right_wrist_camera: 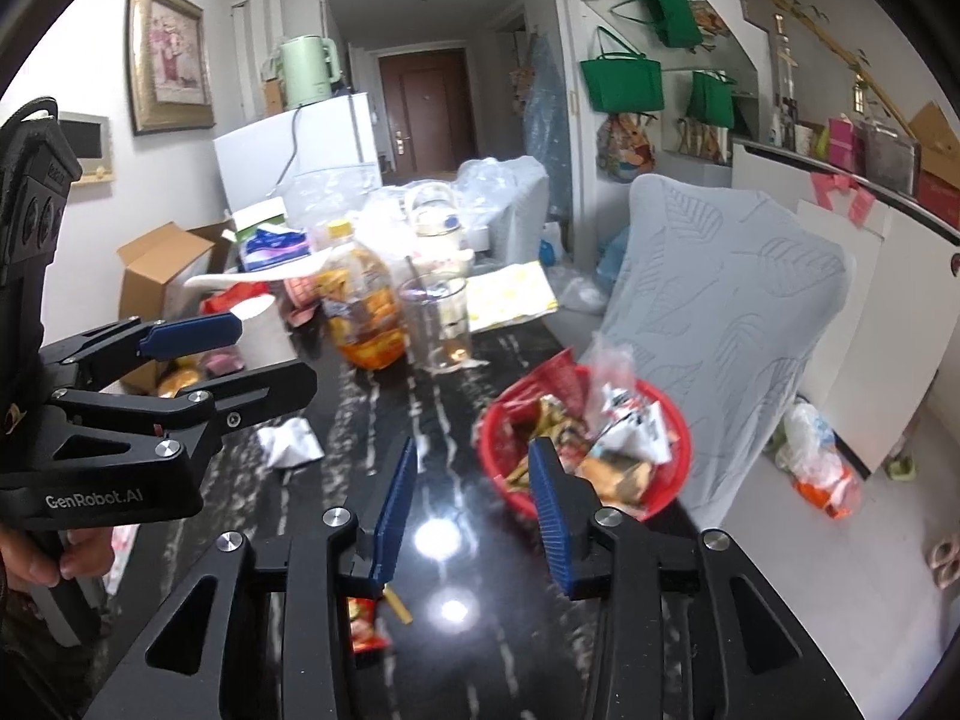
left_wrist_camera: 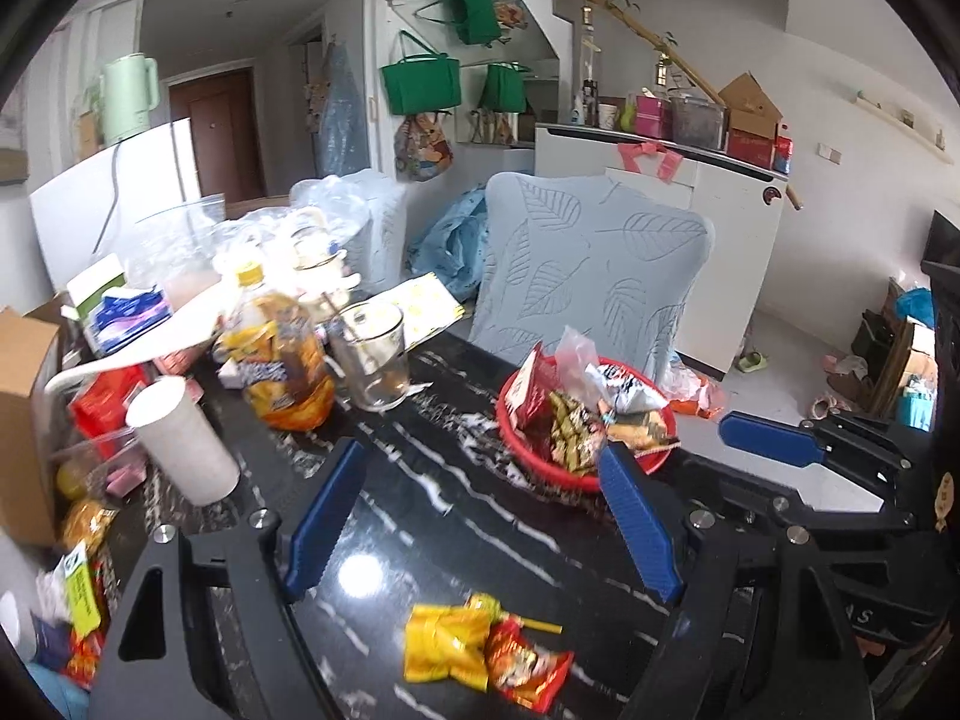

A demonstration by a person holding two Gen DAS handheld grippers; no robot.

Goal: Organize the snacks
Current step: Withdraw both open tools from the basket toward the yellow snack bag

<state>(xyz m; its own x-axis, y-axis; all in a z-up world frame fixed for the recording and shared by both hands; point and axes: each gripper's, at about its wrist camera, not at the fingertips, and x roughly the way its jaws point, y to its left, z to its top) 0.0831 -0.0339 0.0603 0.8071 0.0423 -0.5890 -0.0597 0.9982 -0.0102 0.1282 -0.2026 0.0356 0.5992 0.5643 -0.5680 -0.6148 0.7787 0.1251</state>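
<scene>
A red basket (left_wrist_camera: pixel 509 414) (right_wrist_camera: pixel 681 420) piled with several snack packets stands near the black table's right edge. A yellow packet (left_wrist_camera: pixel 441 645) and a red packet (left_wrist_camera: pixel 528 669) lie loose on the table close under my left gripper (left_wrist_camera: pixel 480 519). That gripper hangs open above the table with nothing between its blue pads. My right gripper (right_wrist_camera: pixel 474 510) is narrowly open and empty, its right finger in front of the basket. The red packet (right_wrist_camera: pixel 363 627) shows under its left finger. The left gripper (right_wrist_camera: pixel 273 351) appears at the left, held by a hand.
At the table's far left stand an orange drink bottle (left_wrist_camera: pixel 282 354), a glass mug (left_wrist_camera: pixel 372 354), a white paper cup (left_wrist_camera: pixel 180 438) and a cardboard box (left_wrist_camera: pixel 24 420). A crumpled white paper (right_wrist_camera: pixel 288 441) lies mid-table. A chair with a leaf-print cover (left_wrist_camera: pixel 588 276) stands behind the basket.
</scene>
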